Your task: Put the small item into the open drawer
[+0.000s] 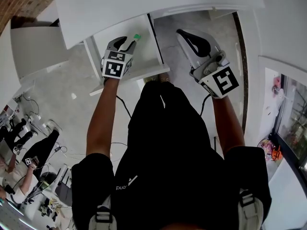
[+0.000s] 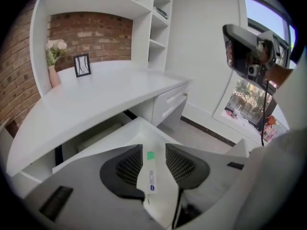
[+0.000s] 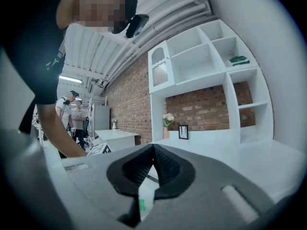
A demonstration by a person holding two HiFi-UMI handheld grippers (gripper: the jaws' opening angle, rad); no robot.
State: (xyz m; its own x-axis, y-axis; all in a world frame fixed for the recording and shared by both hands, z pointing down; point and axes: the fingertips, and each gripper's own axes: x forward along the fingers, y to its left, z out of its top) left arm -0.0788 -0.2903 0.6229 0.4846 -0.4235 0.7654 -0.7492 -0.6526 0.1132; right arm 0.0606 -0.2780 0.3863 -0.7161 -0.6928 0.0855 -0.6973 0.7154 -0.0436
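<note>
The small item is a white tube with a green cap (image 1: 136, 36). It lies lengthwise between the jaws of my left gripper (image 1: 125, 41) over the open white drawer (image 1: 146, 59). In the left gripper view the tube (image 2: 149, 174) leans by the left pad (image 2: 125, 166), with a gap to the right pad. That gripper (image 2: 153, 150) is open and does not press on the tube. The drawer's floor (image 2: 127, 131) shows just past the jaw tips. My right gripper (image 1: 179, 31) hangs in the air to the right of the drawer. Its jaws (image 3: 153, 146) are shut, with nothing between them.
The white desk top (image 1: 144, 4) overhangs the drawer's back. A closed drawer unit (image 2: 170, 102) stands further along. A vase of flowers (image 2: 53, 56) and a small picture frame (image 2: 82, 65) stand against the brick wall. People sit at a cluttered desk (image 1: 29, 176) at the lower left.
</note>
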